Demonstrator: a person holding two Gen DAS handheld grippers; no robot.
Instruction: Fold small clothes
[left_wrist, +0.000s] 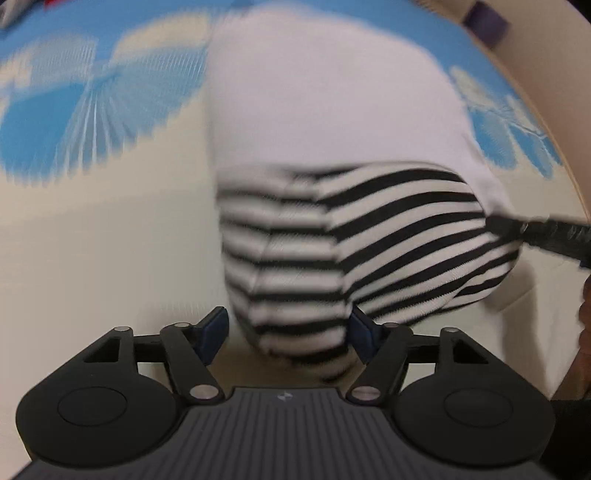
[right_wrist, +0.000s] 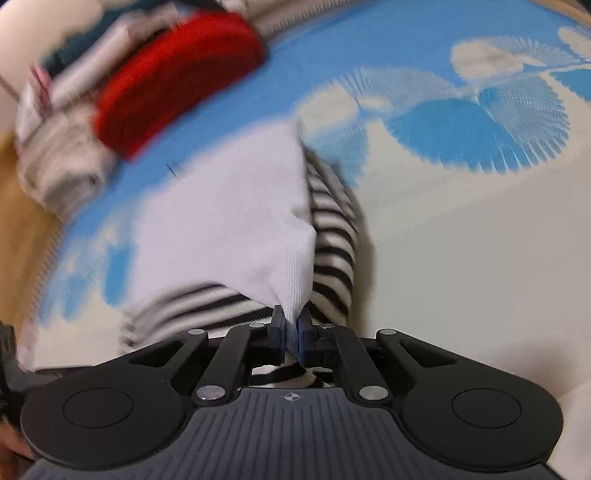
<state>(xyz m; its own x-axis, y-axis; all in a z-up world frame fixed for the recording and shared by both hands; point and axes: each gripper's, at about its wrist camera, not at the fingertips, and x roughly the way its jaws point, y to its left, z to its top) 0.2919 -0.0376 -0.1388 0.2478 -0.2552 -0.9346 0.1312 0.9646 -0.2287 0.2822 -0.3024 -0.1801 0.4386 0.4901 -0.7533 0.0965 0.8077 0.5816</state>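
Observation:
A small garment, white (left_wrist: 325, 110) with black-and-white striped parts (left_wrist: 369, 251), lies on a blue and cream patterned cloth (left_wrist: 92, 221). My left gripper (left_wrist: 288, 332) is open, its jaws wide either side of the striped end, with the fabric between them. My right gripper (right_wrist: 291, 325) is shut on a pinched corner of the white fabric (right_wrist: 236, 221), with the striped part (right_wrist: 332, 240) beside and under it. The right gripper's finger also shows in the left wrist view (left_wrist: 539, 236) at the garment's right edge. Both views are blurred.
A pile of other clothes, with a red piece (right_wrist: 177, 81) and grey-white pieces (right_wrist: 62, 155), lies at the far left of the right wrist view. A wooden edge (right_wrist: 22, 240) borders the cloth there. A beige edge (left_wrist: 554, 110) shows right.

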